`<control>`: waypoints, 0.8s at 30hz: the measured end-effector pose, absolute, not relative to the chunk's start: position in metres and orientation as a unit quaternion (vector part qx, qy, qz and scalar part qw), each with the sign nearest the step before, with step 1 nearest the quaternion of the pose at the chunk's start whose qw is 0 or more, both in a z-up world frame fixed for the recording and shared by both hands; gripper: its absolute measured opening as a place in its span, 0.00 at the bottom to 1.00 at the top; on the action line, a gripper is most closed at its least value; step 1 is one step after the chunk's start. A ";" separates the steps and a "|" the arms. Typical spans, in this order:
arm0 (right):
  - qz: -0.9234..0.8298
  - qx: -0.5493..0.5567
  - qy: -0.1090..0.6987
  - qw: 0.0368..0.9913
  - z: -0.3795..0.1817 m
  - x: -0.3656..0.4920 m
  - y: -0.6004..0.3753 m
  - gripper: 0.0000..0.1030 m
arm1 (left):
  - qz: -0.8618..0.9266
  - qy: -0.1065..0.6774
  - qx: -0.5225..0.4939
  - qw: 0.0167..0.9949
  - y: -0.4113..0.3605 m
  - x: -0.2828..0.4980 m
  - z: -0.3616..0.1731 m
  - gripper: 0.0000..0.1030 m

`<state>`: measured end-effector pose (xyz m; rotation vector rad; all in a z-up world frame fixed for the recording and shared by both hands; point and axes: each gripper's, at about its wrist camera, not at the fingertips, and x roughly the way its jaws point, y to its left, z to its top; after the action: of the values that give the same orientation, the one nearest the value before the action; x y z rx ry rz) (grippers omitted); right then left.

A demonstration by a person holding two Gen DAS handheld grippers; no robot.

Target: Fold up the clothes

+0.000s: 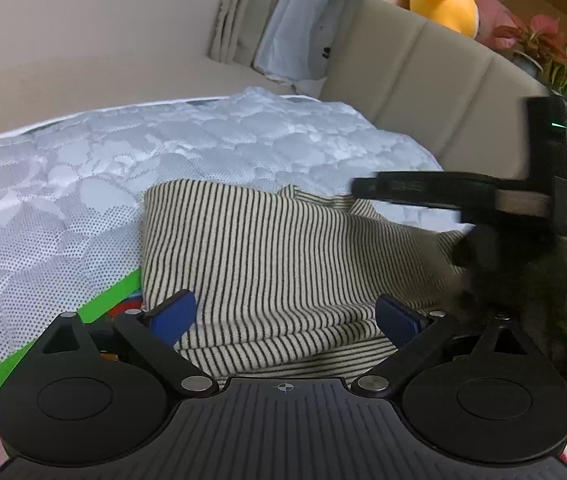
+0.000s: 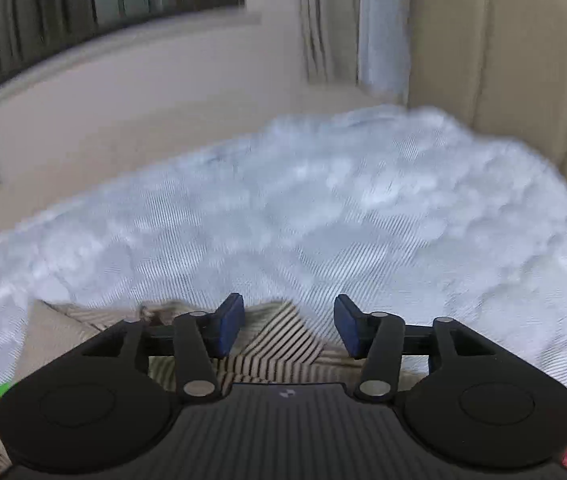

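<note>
Fingers of left gripper and right gripper spread, holding nothing, above cream-and-black striped knit garment on pale quilted mattress; beige padded headboard far right.

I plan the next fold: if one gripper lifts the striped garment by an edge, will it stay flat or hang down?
The striped garment would probably droop: it already lies in soft folds. It looks light and thin. It may slide on the mattress.

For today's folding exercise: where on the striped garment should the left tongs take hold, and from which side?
Grip the striped garment at its near folded hem, coming in low from the near edge of the mattress. The layers stack there into a firm edge, right between the open left tongs.
</note>
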<state>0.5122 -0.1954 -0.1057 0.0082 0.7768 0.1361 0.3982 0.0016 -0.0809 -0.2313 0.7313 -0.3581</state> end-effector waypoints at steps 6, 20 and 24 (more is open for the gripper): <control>0.072 -0.049 0.369 0.925 -0.113 0.510 -0.180 0.06 | -0.180 0.354 -0.126 0.909 0.005 0.400 -0.081 0.98; 0.192 0.007 0.309 0.931 -0.010 0.363 -0.217 0.03 | -0.125 0.296 -0.233 0.918 0.076 0.383 -0.026 0.99; 0.206 0.007 0.352 0.913 -0.026 0.329 -0.220 0.03 | -0.115 0.283 -0.259 0.916 0.096 0.373 -0.010 1.00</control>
<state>0.3287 -0.2198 -0.0258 0.0143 0.7262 0.4245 0.3732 0.0960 -0.0100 -0.5324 0.5824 -0.2363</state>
